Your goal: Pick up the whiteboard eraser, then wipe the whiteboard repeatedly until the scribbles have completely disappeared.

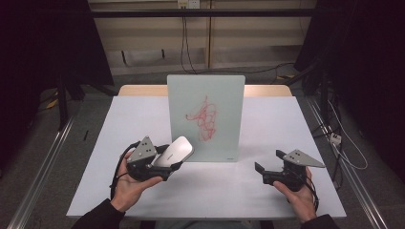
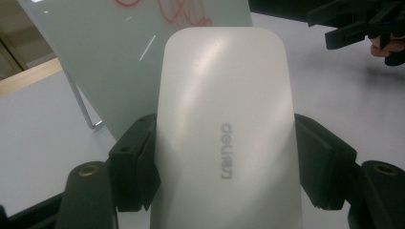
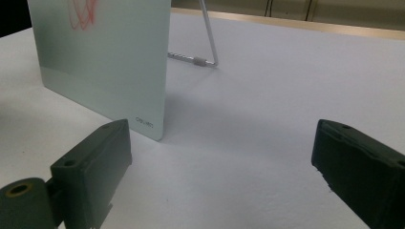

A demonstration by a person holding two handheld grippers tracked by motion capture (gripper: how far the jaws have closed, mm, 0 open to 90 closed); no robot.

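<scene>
- White tabletop (image 1: 143, 119) is serving as the work surface, with dark surroundings, floor rails and cables lying beyond its edges.
- Glass writing board (image 1: 206, 117) is standing upright near the table's middle on a wire stand (image 3: 207, 45); a red scribble (image 1: 204, 119) is showing on its face.
- Left gripper (image 1: 165, 167) is clamping a white board eraser (image 2: 224, 129) between both jaws, holding it raised just in front of the board's lower left corner. Contact with the glass cannot be told.
- Right gripper (image 1: 267, 167) is resting low at the table's right side, well apart from the board, jaws spread wide and holding nothing.
- Progress, as judged: the eraser is already picked up and brought to the board; the scribble is looking fully intact, so wiping is not yet begun. Raising the eraser to the marks and rubbing them off is remaining.
- Lettering: "deli" with further small characters is reading on the eraser's back; a small matching mark (image 3: 143, 124) is sitting at the board's lower corner.
</scene>
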